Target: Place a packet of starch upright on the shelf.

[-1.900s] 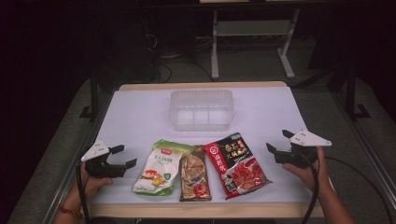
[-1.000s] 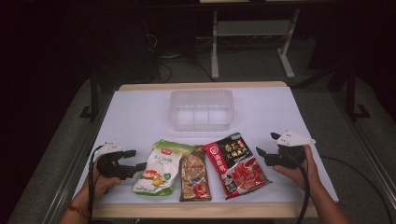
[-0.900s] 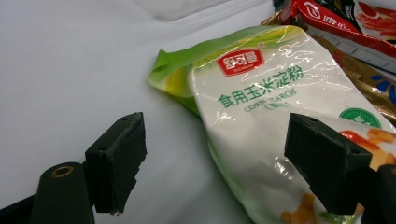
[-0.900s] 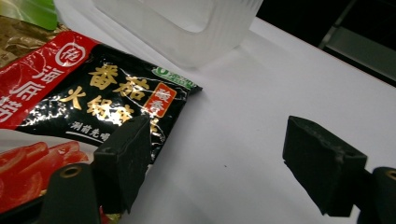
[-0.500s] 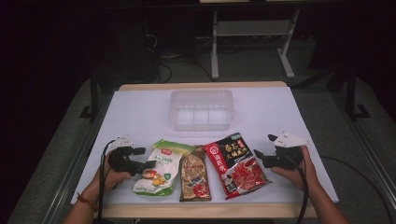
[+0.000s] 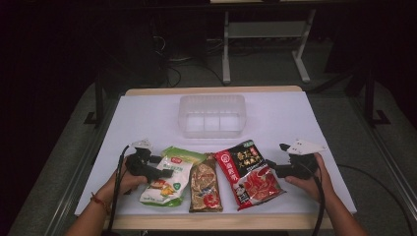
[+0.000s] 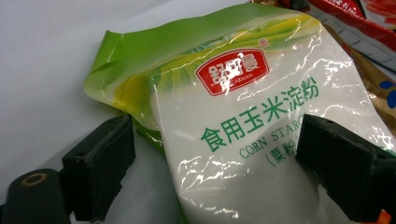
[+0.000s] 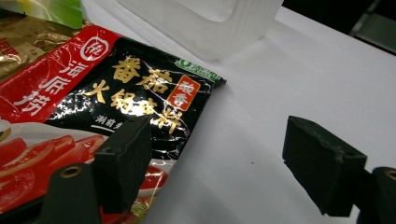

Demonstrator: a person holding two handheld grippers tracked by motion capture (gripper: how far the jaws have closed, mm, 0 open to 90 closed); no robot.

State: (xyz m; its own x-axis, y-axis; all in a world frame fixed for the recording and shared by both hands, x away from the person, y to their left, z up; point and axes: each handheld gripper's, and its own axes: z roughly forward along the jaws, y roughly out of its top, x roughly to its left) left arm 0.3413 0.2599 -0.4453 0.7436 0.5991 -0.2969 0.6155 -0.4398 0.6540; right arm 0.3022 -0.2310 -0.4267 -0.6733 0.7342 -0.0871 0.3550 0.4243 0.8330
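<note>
A green and white corn starch bag (image 6: 169,179) (image 7: 243,116) lies flat near the table's front left. My left gripper (image 6: 161,171) (image 7: 217,135) is low at its left edge. Its jaws have just been opening and now stand wide, with the bag's left part between them and the pads not pressing on it. A brown snack packet (image 6: 205,184) lies beside the bag. To its right is a red and black sauce packet (image 6: 248,172) (image 8: 93,93). My right gripper (image 6: 273,168) (image 8: 217,140) stands open at that packet's right edge, one jaw over the packet and the other over bare table.
A clear plastic container (image 6: 212,115) (image 8: 205,23) sits in the middle of the white table (image 6: 147,118), behind the three packets. The wooden front edge runs just below the packets. Dark floor and a metal stand lie beyond the table's far edge.
My left gripper has slid right from the table's left side until its jaws straddle the corn starch bag's edge. The right gripper came in to the red packet earlier and has since stayed put.
</note>
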